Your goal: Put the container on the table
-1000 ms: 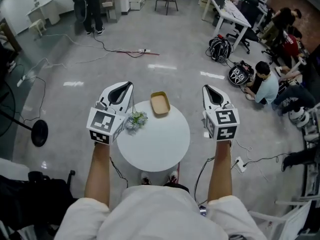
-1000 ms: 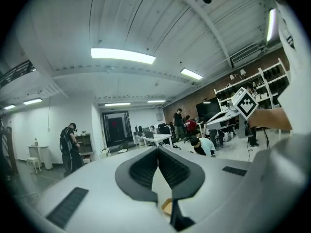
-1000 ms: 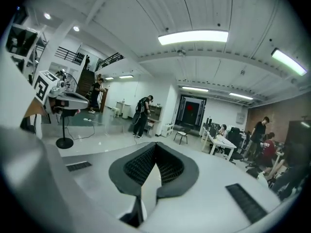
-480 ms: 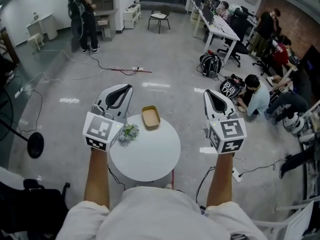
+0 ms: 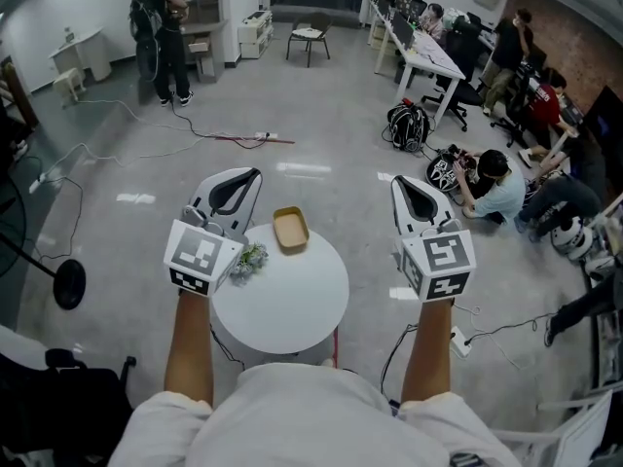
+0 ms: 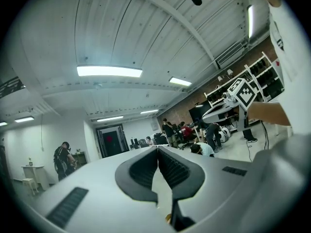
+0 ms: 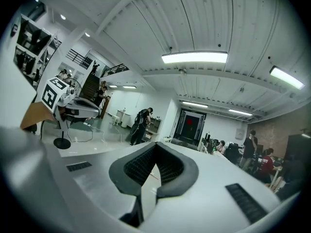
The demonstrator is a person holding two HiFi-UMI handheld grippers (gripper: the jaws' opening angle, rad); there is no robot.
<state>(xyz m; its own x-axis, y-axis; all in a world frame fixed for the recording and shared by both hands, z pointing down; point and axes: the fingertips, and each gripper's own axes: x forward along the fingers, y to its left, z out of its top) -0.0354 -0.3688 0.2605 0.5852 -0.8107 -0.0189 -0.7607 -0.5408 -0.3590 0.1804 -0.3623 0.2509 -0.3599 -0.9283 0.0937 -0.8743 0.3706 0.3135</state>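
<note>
A shallow tan container [image 5: 290, 230] sits on the far edge of a small round white table [image 5: 292, 305] in the head view. My left gripper [image 5: 251, 172] hovers raised at the table's left side, jaws shut and empty. My right gripper [image 5: 399, 179] is held up to the right of the table, also shut with nothing in it. Both point level across the room. In the left gripper view the pads [image 6: 146, 171] meet at the tip; in the right gripper view the pads [image 7: 141, 166] meet too. The container is hidden in both gripper views.
A small bunch of pale flowers [image 5: 248, 258] lies on the table's left edge beside my left gripper. Cables [image 5: 234, 139] run over the grey floor. People sit and stand at desks [image 5: 433, 47] at the far right, and a person [image 5: 156, 27] stands far left.
Both grippers rose and the head view lifted, so table and container appear lower and smaller in frame. Over the last half second nothing moves noticeably.
</note>
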